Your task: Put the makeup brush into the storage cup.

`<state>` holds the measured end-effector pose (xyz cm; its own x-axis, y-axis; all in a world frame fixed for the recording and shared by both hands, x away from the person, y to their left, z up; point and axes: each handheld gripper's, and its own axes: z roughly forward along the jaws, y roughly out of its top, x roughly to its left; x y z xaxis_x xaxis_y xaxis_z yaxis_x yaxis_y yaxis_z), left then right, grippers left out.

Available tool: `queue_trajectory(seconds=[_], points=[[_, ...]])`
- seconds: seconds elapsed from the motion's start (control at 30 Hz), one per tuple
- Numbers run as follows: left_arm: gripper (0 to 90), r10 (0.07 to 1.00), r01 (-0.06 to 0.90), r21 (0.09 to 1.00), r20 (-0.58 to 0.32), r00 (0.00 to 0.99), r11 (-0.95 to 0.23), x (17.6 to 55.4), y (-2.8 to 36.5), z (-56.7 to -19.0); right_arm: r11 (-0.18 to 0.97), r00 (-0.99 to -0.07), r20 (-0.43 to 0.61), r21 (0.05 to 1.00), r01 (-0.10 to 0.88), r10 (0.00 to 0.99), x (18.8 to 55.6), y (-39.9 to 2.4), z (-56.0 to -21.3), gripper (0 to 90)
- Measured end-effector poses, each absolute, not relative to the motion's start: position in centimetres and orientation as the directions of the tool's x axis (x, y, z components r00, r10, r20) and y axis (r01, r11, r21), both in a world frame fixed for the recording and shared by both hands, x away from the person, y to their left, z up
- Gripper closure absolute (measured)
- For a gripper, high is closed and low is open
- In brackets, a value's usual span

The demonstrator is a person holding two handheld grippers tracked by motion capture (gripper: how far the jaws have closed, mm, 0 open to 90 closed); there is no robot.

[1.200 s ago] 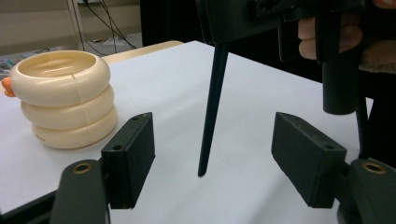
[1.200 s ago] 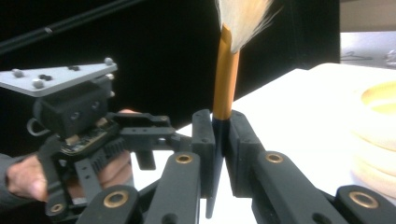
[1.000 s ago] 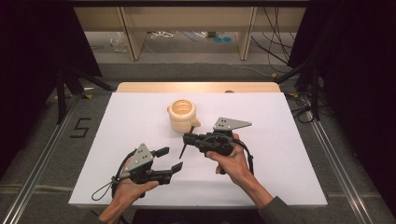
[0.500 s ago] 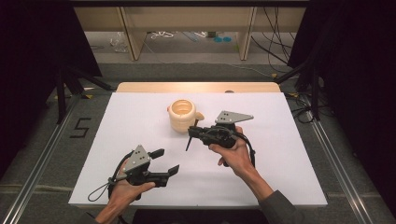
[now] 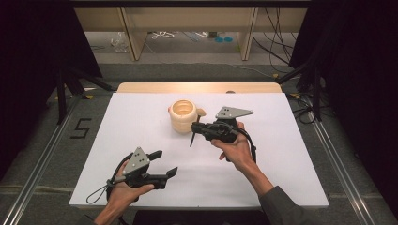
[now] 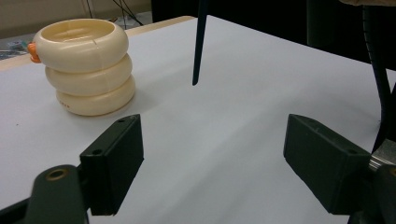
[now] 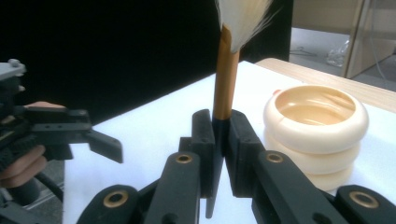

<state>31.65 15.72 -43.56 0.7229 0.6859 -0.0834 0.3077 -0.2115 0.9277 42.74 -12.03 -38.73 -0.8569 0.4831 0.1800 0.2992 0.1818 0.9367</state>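
Note:
A cream ribbed pot [image 5: 184, 116] [image 6: 84, 65] [image 7: 315, 135] stands at the back middle of the white sheet. My right gripper [image 5: 197, 127] [image 7: 219, 135] is just right of it, shut on a brush [image 5: 193, 137] [image 7: 226, 79]. The white bristles point up and the dark handle tip [image 6: 201, 42] hangs above the sheet. My left gripper [image 5: 165, 163] [image 6: 212, 163] [image 7: 70, 130] sits near the front left. Its jaws have just been opening and stand wide apart with nothing between them.
The white sheet [image 5: 281, 154] covers the table, and a wooden strip [image 5: 197, 87] shows along its far edge. Shelving and cables lie beyond. Metal rails [image 5: 42, 164] run along the floor on both sides. Each gripper trails a black cable.
My right gripper has carried the brush a little farther back, closer to the pot. The left gripper's jaws have spread wider; that hand has barely moved.

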Motion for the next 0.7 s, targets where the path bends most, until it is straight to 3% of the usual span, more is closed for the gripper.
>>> queue_trajectory(seconds=[0.63,0.7], points=[[19.8,0.702,0.287,0.941,-0.081,0.707,-0.180,32.1,16.3,-43.6,0.172,-0.830,0.195,0.929,0.327,0.522,45.6,-11.9,-37.5,83.5],[19.8,0.707,0.263,0.941,-0.039,0.706,-0.212,32.2,16.5,-43.5,0.178,-0.826,0.191,0.927,0.329,0.531,45.9,-11.9,-37.4,83.5]])
